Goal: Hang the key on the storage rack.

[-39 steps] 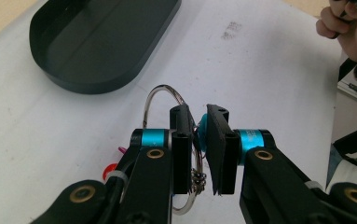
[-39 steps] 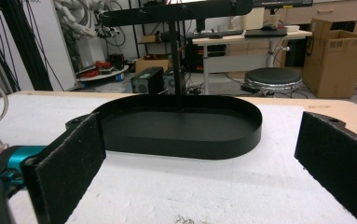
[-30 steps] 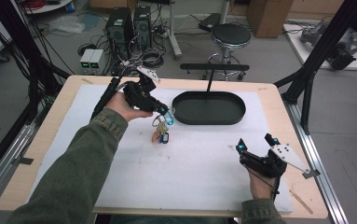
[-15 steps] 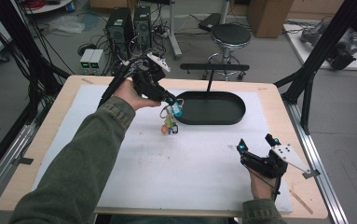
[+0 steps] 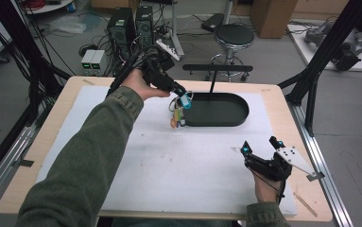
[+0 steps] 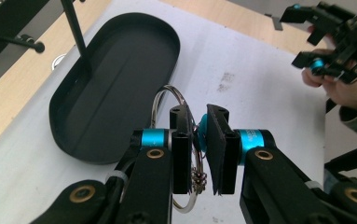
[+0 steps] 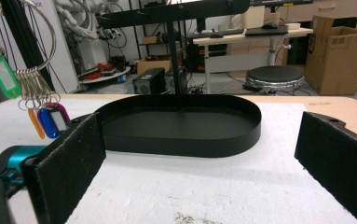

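My left gripper [image 5: 184,97] was clamped on a key ring [image 6: 167,100], pinching the ring and a blue tag between its pads. The ring hung below the jaws, off the bench, just beside the left end of the one black oval tray [image 5: 237,113] near the far edge. Its tags dangled: I counted one green, one orange, one blue and one purple in the right gripper view. My right gripper [image 5: 260,147] sat near the right front corner, jaws wide apart, holding nothing.

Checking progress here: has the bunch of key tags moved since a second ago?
Yes. The key tags, held by the left gripper, rose and shifted right, reaching the black tray's left end.
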The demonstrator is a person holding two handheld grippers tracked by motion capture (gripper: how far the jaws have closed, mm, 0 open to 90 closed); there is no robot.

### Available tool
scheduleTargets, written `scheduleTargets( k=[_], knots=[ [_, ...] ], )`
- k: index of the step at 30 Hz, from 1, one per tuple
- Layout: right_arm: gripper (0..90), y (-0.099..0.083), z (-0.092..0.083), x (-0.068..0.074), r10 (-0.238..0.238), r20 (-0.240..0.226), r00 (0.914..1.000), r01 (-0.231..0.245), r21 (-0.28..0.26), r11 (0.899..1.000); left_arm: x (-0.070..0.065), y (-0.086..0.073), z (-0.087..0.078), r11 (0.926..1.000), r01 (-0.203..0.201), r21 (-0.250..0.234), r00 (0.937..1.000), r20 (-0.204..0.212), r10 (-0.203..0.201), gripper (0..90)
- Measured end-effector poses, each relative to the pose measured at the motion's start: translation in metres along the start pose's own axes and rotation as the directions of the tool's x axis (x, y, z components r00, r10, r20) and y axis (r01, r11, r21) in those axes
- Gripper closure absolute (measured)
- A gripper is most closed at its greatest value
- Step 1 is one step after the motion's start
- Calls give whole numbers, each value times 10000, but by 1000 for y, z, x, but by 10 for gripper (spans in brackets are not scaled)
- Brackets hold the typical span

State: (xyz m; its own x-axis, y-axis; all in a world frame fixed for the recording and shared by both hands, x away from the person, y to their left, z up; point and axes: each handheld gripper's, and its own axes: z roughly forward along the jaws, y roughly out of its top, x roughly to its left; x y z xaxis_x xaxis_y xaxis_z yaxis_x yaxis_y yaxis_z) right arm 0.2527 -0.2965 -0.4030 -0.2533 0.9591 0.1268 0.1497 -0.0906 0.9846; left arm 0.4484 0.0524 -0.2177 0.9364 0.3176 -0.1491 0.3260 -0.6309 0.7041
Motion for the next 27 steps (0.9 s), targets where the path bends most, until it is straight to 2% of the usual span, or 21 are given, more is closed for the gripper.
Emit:
scheduleTargets(
  k=[2,6,10,17,20,27],
  knots=[
    [6,0,0,0,5,1,10000,-5,3,10000,3,4,0,10000,-6,-64,10000,39,6,804],
    [6,0,-1,-1,44,3,10000,-44,-16,10000,8,12,2,9999,-120,2,9998,-165,120,804],
    [6,0,-2,-2,109,39,9999,-109,-61,9999,12,18,5,10000,-67,-51,10000,-72,67,804],
    [6,0,-3,-4,159,90,9998,-157,-137,9998,20,28,10,9999,-138,36,9998,-164,139,804],
    [6,0,-4,-4,119,160,9998,-117,-95,9999,23,30,10,9995,-92,-286,9999,-47,91,804],
    [6,0,-4,-4,134,195,9997,-133,-75,9999,36,32,12,9991,119,-407,9995,-302,-131,804]
  ],
)
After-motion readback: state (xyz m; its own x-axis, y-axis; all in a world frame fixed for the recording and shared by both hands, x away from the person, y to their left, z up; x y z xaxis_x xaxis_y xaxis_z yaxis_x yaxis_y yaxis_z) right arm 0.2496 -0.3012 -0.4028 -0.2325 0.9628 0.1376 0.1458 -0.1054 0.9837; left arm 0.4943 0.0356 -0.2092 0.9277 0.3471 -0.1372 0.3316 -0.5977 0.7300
